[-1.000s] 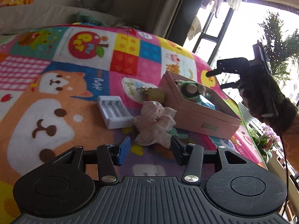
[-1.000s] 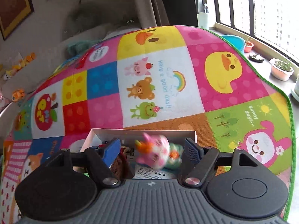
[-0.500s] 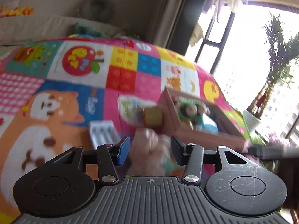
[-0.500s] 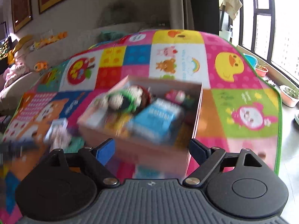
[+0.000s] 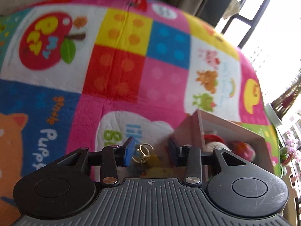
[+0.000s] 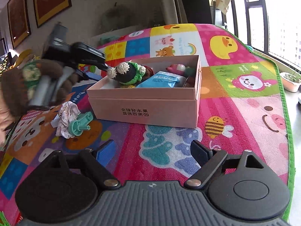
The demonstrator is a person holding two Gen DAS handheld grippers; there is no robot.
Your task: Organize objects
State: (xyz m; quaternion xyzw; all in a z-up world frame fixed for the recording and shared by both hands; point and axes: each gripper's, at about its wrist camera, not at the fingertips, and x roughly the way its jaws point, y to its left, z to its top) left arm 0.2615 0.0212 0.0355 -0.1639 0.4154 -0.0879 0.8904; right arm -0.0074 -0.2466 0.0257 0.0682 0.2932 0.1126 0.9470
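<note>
A yellow keychain [image 5: 150, 160] lies on the play mat [image 5: 120, 71] just left of the pink box [image 6: 150, 101], between the released left hand-held gripper [image 5: 150, 153]. Next, I judge: clench, lift into box. The right hand-held gripper [image 6: 152, 150] hangs released nearer.

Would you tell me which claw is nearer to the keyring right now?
Left. The left claw straddles the keyring beside the pink box; the right claw hangs back on the box's other side.

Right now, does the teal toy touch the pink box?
Apart. The right wrist view shows bare mat between the teal toy and the pink box.
</note>
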